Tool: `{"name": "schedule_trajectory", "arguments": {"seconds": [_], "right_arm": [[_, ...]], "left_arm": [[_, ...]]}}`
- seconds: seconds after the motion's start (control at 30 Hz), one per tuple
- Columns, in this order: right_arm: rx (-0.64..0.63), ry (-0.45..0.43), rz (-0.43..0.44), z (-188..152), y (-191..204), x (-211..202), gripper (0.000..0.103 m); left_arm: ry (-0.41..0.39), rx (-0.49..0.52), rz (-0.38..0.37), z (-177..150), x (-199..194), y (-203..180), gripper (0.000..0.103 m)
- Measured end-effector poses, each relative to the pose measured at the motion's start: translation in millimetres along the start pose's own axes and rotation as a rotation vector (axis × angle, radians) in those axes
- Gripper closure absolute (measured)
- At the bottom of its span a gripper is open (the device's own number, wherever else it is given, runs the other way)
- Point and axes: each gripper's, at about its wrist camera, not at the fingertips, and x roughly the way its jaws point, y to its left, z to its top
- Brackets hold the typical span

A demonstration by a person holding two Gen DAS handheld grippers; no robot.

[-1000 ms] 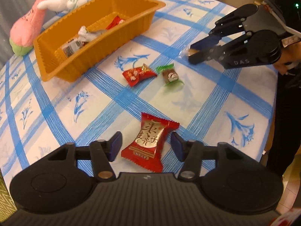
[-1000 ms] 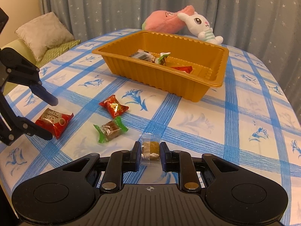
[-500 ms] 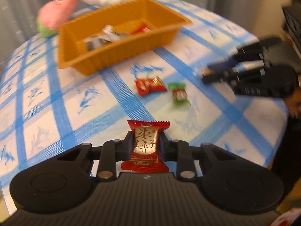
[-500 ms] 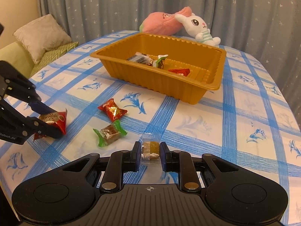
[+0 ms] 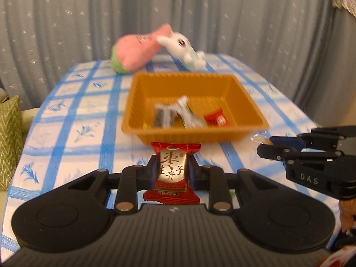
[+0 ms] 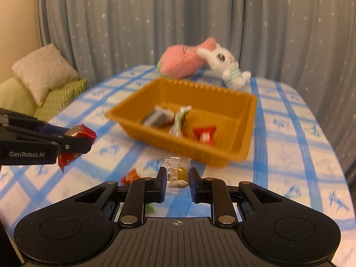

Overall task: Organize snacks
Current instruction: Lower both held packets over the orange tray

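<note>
Now both grippers w/ snacks held clear of the table, short of the orange tray point(image 5: 193, 135), prob. for dropping in: left gripper point(image 5: 172, 171) clamps red packet point(image 5: 171, 173), right gripper point(image 6: 178, 178) pinches clear-wrapped candy point(image 6: 178, 173).

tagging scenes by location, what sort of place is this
Most likely a home living room or bedroom: a table under a blue-checked floral tablecloth, a grey star-patterned curtain behind it, a pink plush and a white bunny plush at the far edge, and cushions on a green seat beside it.

tray point(image 6: 244, 138) on table point(image 6: 289, 133) | plush toys point(image 6: 200, 64) behind tray
</note>
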Motion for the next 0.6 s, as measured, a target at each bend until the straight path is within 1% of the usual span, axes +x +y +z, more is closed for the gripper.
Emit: {"name": "schedule_trajectory", "arguments": {"seconds": [0.13,0.4,0.6], "right_arm": [[0.012,-0.032,-0.009,21.4,-2.4,-0.4,0.082],[0.049,-0.072,-0.015,53.1,-8.7,7.2,0.082],[0.055,-0.081,-0.017,68.3,-9.9,20.9,0.082]], "left_arm": [[-0.045,-0.033,0.026,11.3,-0.8,3.3,0.079],[-0.105,-0.076,0.031,25.3,10.7,12.6,0.079],[-0.117,-0.095,0.024,33.8,28.8,18.7,0.079]]}}
